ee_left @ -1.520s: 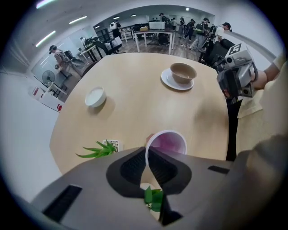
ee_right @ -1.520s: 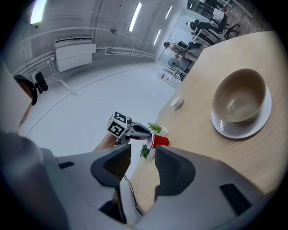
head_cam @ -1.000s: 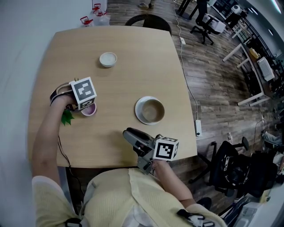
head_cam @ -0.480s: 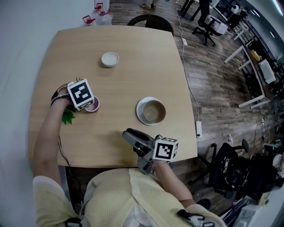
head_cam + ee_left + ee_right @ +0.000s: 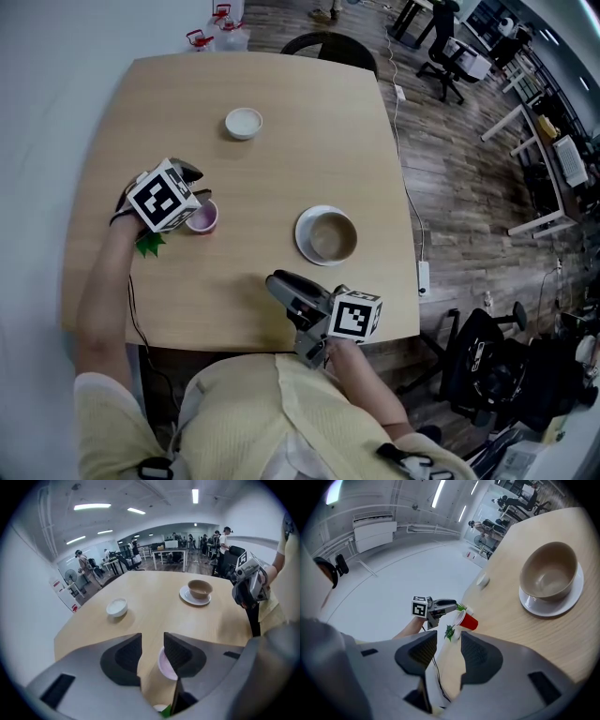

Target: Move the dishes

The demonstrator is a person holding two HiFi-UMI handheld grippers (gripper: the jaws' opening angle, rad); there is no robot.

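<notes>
Nearest me, my right hand-held gripper (image 5: 448, 644) hangs released and empty just on my side of the brown bowl (image 5: 328, 234), which sits in its white saucer (image 5: 304, 246) on the tabletop (image 5: 281, 150). Left of that bowl, my left hand-held gripper (image 5: 151, 644) has just been opening, and its jaws stand apart over the pink cup (image 5: 202, 218) without pressing it. Beyond the bowl and to its left rests a small white bowl (image 5: 243, 123).

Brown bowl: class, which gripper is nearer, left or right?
Right. The right gripper is just short of the brown bowl; the left gripper, jaws just opened and empty, hovers farther away over the pink cup.
</notes>
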